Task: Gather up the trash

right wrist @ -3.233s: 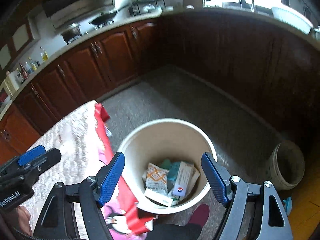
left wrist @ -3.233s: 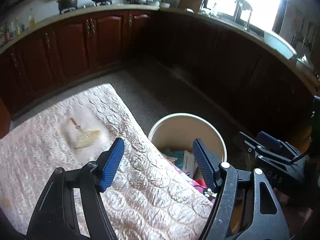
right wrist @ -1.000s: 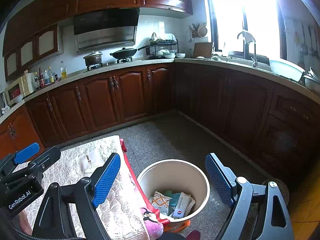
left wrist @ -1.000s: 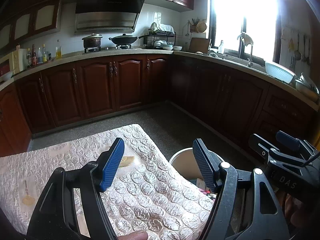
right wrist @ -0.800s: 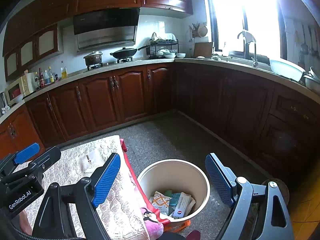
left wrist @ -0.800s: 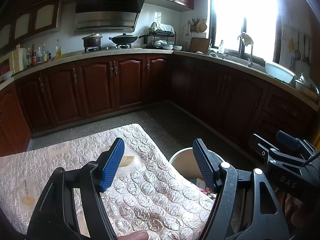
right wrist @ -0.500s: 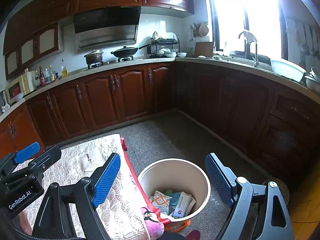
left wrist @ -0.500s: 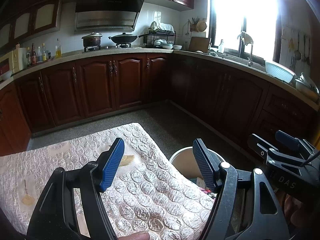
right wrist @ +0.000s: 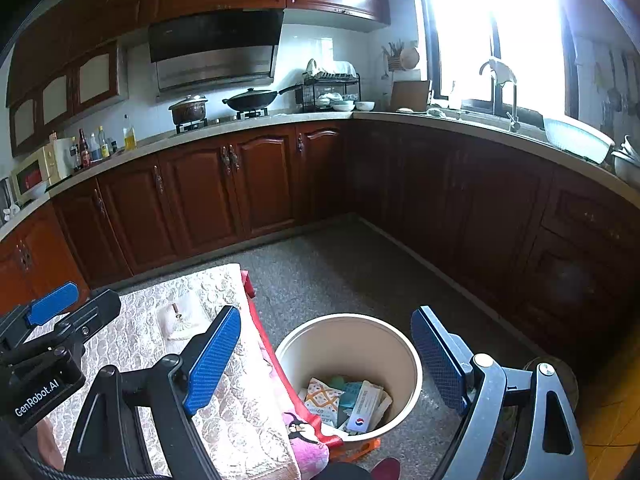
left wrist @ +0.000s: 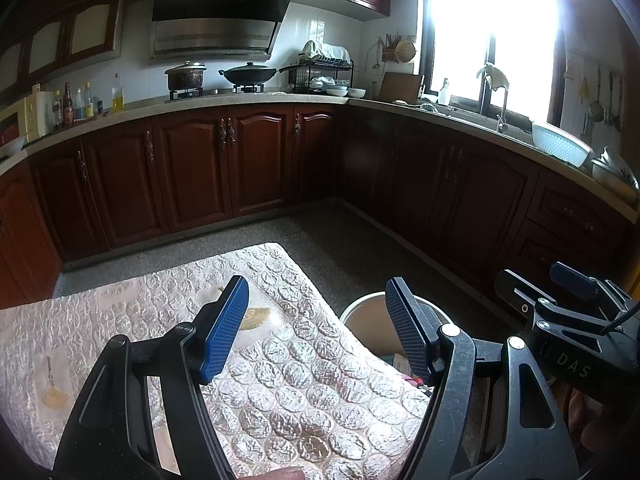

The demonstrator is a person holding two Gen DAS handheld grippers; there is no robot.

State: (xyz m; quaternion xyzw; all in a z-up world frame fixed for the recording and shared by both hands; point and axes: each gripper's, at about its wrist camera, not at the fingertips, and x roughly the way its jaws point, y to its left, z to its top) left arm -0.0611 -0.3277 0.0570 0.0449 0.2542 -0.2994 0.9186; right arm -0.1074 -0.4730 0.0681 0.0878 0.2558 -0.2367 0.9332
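Note:
A cream round bin (right wrist: 412, 364) stands on the floor beside the table and holds several packets and wrappers (right wrist: 352, 400). In the left wrist view only its rim (left wrist: 360, 308) shows past the table's corner. My right gripper (right wrist: 326, 354) hangs open above the bin, nothing between its blue pads. My left gripper (left wrist: 316, 322) is open too, empty, over the right end of the table (left wrist: 304, 392), which wears a pale embossed cloth. Each gripper shows at the edge of the other's view.
Dark wooden kitchen cabinets (right wrist: 224, 188) run around the room in an L, with a stove, pots and a sink on the counter. Grey speckled floor (right wrist: 352, 272) lies between table and cabinets. A small dark pot (right wrist: 568, 384) sits on the floor right of the bin.
Three seconds ago both grippers pointed steeply down at the bin and table; they have since tilted up to take in the kitchen. Over the last second nothing has visibly changed.

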